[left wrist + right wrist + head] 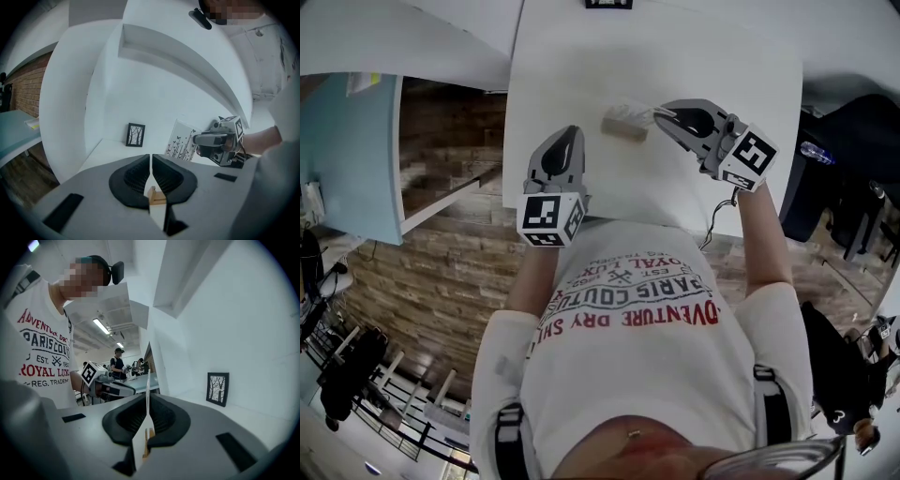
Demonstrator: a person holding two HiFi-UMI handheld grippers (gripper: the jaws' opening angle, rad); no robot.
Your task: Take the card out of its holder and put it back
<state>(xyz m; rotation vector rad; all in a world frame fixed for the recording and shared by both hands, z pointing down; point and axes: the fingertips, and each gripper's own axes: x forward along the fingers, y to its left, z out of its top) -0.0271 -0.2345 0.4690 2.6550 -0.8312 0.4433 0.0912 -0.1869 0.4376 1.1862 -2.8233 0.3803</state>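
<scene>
On the white table point(581, 75) lies a small wooden holder point(623, 128). Directly over it is the white card point(634, 111); I cannot tell whether the card sits in the slot. My right gripper point(661, 114) is shut on the card's right edge. In the left gripper view the card point(182, 139) shows a butterfly and plant print, held upright by the right gripper point(199, 139), and its lower edge is hidden. In the right gripper view the card point(148, 385) stands edge-on between the closed jaws. My left gripper point(570, 133) is shut with nothing in it, a little left of the holder.
A small black-framed picture point(135, 135) stands at the table's far edge against the white wall, also in the right gripper view as the picture point(218, 388). A light blue table point(352, 150) stands at the left. Other people stand far behind.
</scene>
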